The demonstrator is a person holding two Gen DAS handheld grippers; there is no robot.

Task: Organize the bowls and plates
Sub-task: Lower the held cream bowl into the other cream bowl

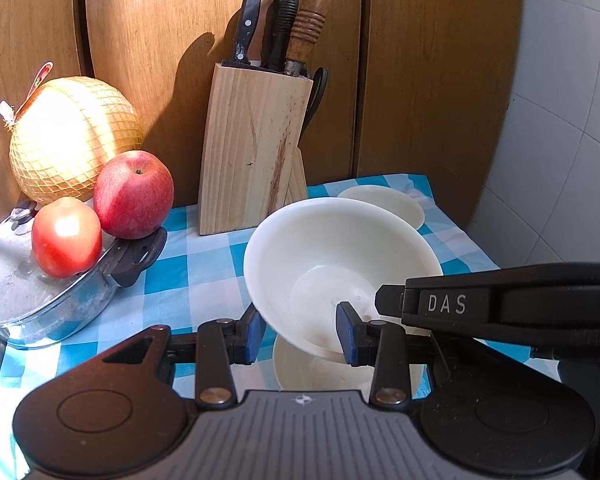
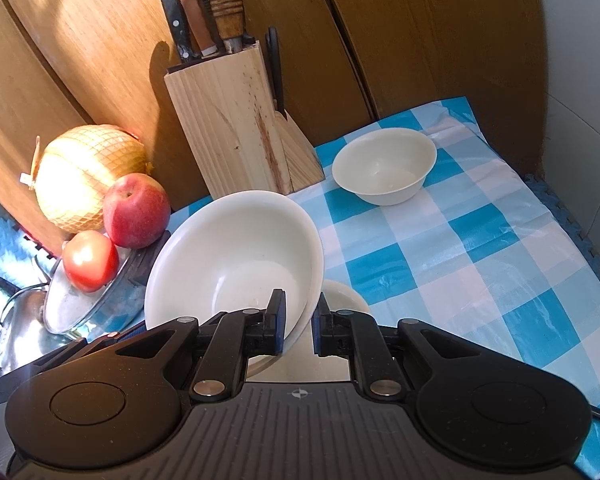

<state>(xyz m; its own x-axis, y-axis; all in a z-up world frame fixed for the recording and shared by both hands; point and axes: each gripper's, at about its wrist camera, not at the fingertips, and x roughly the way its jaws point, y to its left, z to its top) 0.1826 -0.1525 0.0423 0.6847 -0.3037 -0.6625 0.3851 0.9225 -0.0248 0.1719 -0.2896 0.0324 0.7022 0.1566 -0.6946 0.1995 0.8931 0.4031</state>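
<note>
Two tongs working large bowl (image 2: 236, 256), tilting mid-frame: right tongs (image 2: 300, 326) clamping its rim; left tongs (image 1: 300, 336) gaping apart, straddling it. Glossy, stiff, probably slippery, breakable; rim gripping safest.

Large white bowl (image 2: 236, 256) tilted, raised over plate (image 2: 342, 296) (cream); small bowl (image 2: 384, 166) upright behind.

A cream-white bowl (image 2: 236, 256) and a smaller cream-white bowl (image 2: 384, 164) sit over a tablecloth (image 2: 480, 240) checked in bright blue, pale blue and white. A pale pine knife block (image 1: 256, 148) with a reddish-brown streak holds black and brown striped wooden handles against honey-brown wood panelling (image 1: 420, 60). Nearby are a red apple (image 1: 134, 194) flecked with yellow, an orange-red tomato (image 1: 66, 238), a yellow pomelo (image 1: 70, 138) in yellow netting, and a silver pot lid (image 1: 16, 276); the grippers are black with blue pads (image 1: 256, 330).
</note>
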